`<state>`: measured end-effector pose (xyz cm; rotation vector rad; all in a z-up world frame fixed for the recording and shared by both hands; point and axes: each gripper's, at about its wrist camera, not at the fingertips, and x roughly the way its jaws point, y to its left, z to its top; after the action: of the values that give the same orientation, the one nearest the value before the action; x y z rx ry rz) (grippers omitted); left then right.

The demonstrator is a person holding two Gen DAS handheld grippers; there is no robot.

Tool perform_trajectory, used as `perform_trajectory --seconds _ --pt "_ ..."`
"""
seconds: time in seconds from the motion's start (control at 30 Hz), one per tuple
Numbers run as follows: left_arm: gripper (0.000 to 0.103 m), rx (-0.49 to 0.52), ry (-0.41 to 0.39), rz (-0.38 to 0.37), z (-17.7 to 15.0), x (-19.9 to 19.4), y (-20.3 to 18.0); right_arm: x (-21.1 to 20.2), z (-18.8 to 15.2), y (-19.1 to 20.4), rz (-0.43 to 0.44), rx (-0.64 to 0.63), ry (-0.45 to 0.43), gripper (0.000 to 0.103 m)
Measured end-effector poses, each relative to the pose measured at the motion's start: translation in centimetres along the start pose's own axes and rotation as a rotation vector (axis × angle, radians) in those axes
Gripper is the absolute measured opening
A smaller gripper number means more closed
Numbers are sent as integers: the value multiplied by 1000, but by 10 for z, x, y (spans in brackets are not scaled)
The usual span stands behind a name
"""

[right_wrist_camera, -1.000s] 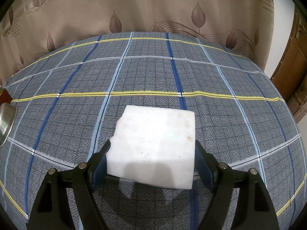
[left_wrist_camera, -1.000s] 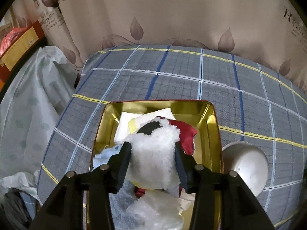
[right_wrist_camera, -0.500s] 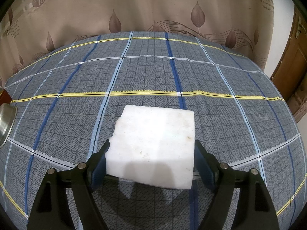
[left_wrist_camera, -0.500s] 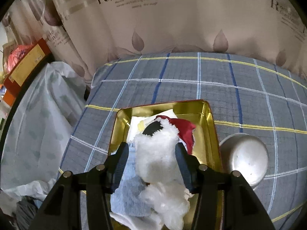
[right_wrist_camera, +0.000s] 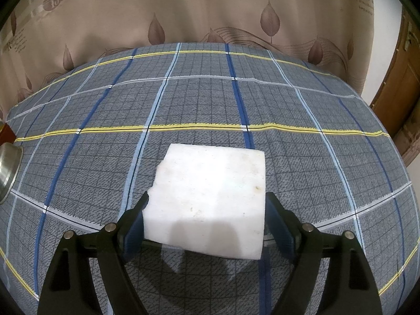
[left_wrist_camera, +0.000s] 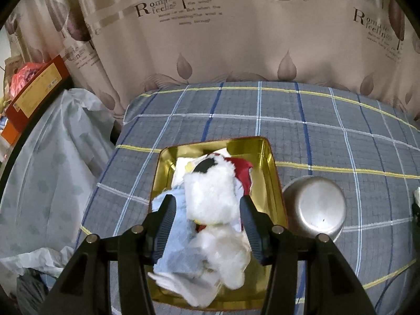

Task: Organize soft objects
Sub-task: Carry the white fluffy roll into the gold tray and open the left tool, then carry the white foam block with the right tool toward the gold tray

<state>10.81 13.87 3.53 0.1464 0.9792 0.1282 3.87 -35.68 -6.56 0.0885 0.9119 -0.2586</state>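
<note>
Two grippers show, one in each view. The left gripper [left_wrist_camera: 207, 210] hangs above a gold tin [left_wrist_camera: 273, 173] that sits on a checked blanket [left_wrist_camera: 328, 136]. The jaws of this gripper have just been opening, and now they stand wide. A fluffy white toy [left_wrist_camera: 212, 194] sits between them, but the pads do not press on it. There is a gap on the left side, and the right pad looks just beside the fluff. The toy rests on top of a pile of soft things in the tin. A light blue cloth [left_wrist_camera: 181, 246] lies under it on the left, and a red cloth [left_wrist_camera: 242, 169] peeks out behind it. Some white cloth hangs over the near edge of the tin. A shiny metal bowl [left_wrist_camera: 315, 207] sits upside down just to the right of the tin. A curtain [left_wrist_camera: 236, 39] with leaves and words hangs behind the blanket.

The right gripper [right_wrist_camera: 204, 218] points down at the same blanket. A white foam block [right_wrist_camera: 210, 197] is between its jaws, with its far end out in front of them. Both blue pads sit right at the sides of the block. I cannot tell if they squeeze it or only touch it. The edge of the metal bowl shows at the far left of this view.
</note>
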Motion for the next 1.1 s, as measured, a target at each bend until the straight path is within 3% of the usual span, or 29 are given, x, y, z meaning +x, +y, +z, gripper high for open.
perform_trajectory --seconds 0.47,0.53,0.57,0.6,0.73,0.83,1.0,1.1 --pt "52 -116 -2 -50 -42 -27 41 0 0 -3 -1 13 10 85" --pt "52 -127 -14 -33 -48 -30 45 1 0 -4 -2 20 15 90" --pt "52 -134 -21 -19 -51 -32 48 2 0 -6 -2 26 22 99" --pt "52 -143 -28 -9 -54 -34 50 5 0 -7 1 34 33 103" --pt "52 -154 -51 17 -64 -39 58 4 -1 -7 -7 38 33 102" --pt "52 -171 -48 16 -71 -38 62 1 -2 -5 -13 39 30 99" --pt "52 -177 -50 23 -79 -39 66 -6 -4 2 -13 34 5 76" --pt "52 -191 -46 11 -82 -38 68 -5 -2 3 -20 50 7 76"
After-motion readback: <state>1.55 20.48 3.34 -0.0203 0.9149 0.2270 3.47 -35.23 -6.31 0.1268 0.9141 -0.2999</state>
